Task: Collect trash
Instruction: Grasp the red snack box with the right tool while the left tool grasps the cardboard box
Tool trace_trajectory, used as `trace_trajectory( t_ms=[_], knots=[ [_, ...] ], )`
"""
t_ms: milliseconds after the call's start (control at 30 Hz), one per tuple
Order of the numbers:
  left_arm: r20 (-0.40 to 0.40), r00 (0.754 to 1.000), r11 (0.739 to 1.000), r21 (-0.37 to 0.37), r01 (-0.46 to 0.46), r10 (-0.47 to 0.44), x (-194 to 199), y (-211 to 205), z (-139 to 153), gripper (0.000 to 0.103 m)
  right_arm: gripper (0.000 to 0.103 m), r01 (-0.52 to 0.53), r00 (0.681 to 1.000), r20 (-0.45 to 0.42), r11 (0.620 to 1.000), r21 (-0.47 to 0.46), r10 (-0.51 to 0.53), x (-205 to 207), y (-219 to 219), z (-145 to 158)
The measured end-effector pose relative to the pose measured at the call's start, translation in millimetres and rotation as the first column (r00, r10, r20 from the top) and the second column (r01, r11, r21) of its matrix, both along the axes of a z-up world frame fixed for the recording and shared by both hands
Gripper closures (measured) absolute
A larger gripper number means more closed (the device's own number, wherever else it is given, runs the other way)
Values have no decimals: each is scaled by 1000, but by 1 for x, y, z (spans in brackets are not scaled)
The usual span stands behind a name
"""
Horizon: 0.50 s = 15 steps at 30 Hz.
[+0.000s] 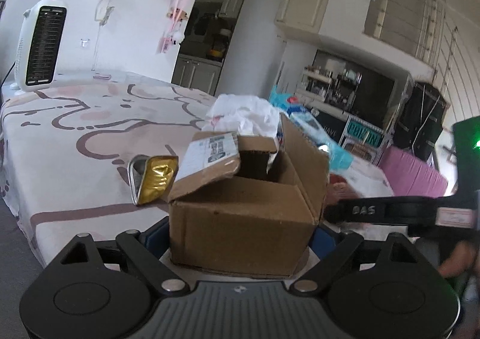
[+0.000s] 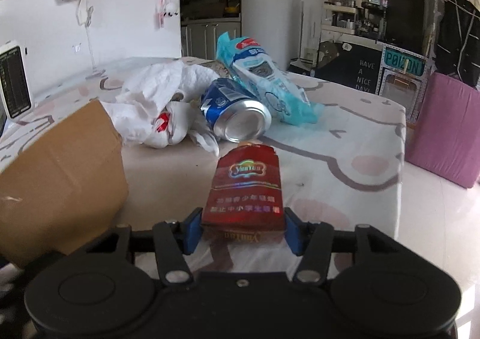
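Observation:
An open brown cardboard box (image 1: 240, 213) stands on the patterned tablecloth (image 1: 75, 128), and my left gripper (image 1: 237, 234) is shut on its two sides. A gold foil wrapper (image 1: 153, 178) lies just left of the box. My right gripper (image 2: 243, 228) is shut on a red cigarette pack (image 2: 246, 186), its blue pads (image 2: 195, 231) pressing on both edges. Beyond the pack lie a crushed blue can (image 2: 237, 113), a crumpled white plastic bag (image 2: 156, 98) and a teal wipes packet (image 2: 267, 80). The box (image 2: 57, 177) is to the left of the pack.
A white heater (image 1: 39, 44) stands at the table's far left. A pink block (image 2: 447, 128) sits on the floor past the table's right edge. The right gripper's black body (image 1: 390, 213) and a person's hand (image 1: 456, 261) are close to the box's right side.

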<state>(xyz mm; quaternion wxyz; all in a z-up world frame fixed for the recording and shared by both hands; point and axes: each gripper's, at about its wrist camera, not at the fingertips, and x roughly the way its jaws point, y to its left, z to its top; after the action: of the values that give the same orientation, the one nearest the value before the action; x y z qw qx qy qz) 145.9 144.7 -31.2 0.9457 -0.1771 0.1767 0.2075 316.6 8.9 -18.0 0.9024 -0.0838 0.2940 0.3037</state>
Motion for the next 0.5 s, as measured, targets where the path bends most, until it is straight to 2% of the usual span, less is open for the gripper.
trace_trajectory(
  t_ms=[333,500],
  knots=[
    [-67,997,995,93,-32,38,12,-14,3,7,47,9,999,44,998,63,-12,-59,-42,-7],
    [-88,995,996,78,-40,47,19,-9,4,8,47,25,999,39,993,117,-30,-79,-62,-7]
  ],
)
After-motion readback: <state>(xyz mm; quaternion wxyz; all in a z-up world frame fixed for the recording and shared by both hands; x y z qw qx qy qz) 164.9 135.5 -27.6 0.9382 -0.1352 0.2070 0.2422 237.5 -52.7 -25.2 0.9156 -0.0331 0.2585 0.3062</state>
